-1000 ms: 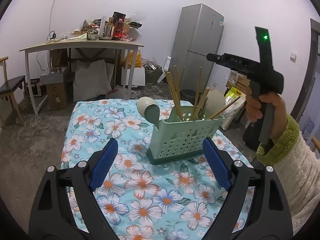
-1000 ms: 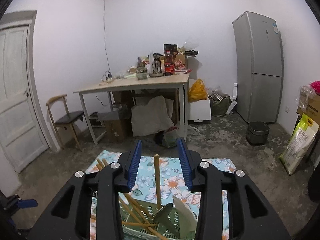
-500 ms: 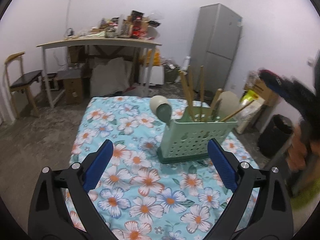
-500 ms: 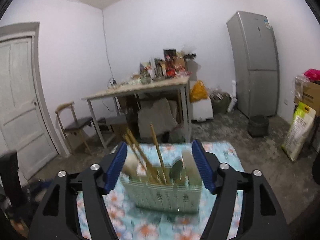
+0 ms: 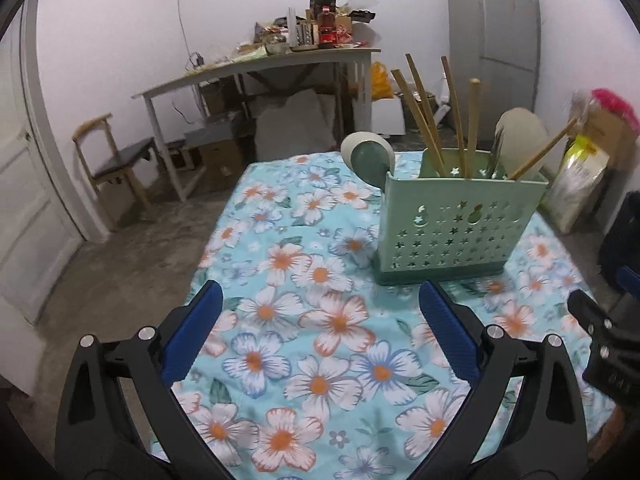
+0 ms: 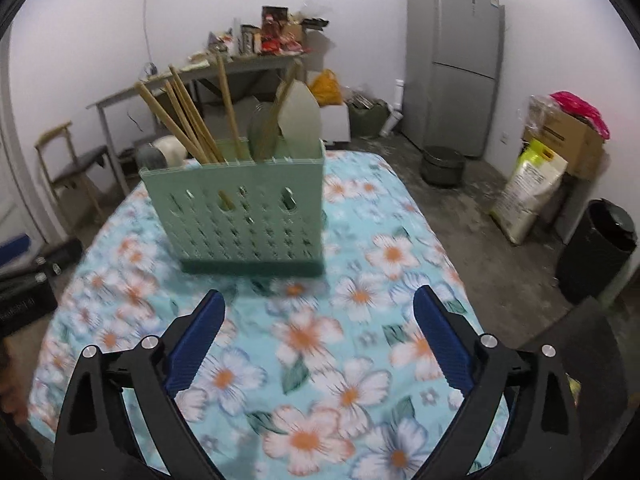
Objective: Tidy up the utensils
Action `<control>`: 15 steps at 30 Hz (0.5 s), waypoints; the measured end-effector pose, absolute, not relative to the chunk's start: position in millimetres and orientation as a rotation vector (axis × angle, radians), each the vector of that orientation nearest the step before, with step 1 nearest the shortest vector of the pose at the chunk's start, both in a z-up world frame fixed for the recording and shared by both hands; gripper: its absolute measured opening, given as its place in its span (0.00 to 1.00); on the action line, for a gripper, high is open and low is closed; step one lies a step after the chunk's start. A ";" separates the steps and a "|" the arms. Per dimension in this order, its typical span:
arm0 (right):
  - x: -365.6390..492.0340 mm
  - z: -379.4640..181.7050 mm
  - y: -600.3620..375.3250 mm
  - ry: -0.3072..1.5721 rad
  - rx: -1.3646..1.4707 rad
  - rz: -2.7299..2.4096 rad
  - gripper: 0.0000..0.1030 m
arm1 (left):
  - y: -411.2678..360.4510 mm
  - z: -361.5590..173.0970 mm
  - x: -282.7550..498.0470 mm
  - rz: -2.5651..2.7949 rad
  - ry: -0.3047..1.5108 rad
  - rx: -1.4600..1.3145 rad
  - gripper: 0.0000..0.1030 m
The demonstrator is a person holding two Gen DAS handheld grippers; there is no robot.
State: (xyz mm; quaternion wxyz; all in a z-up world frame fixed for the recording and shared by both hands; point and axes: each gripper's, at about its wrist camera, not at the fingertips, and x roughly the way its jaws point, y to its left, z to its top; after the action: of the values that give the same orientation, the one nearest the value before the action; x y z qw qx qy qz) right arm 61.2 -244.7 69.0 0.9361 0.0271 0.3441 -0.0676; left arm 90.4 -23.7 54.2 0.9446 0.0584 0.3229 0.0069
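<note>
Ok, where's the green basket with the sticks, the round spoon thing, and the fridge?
green basket (image 5: pixel 456 224), left wrist view, middle of its star-holed front wall.
round spoon (image 5: pixel 370 160), left wrist view, back of its dark green bowl.
fridge (image 6: pixel 454 56), right wrist view, its upper door.

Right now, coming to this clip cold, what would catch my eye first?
First the green utensil holder, upright on the flowered tablecloth, with wooden chopsticks fanning out of its top and a green ladle at its left end. Next, both grippers, left and right, hang open and empty on the near side of it, blue fingers spread wide. Behind stand a cluttered table and a grey fridge.
</note>
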 end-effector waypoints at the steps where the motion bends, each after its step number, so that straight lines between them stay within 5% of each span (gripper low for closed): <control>1: 60.5 67.1 -243.6 0.707 0.054 -0.145 0.92 | -26.4 54.6 89.0 0.024 0.653 0.134 0.92; 15: 67.3 63.2 -238.9 0.712 -0.012 -0.194 0.93 | -27.4 50.9 95.8 0.112 0.717 0.092 0.92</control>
State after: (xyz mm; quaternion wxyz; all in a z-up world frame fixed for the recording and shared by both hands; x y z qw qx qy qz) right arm 67.3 -238.9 63.2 0.9327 -0.0059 0.3480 -0.0947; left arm 95.8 -27.4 50.9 0.9339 0.0452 0.3504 0.0549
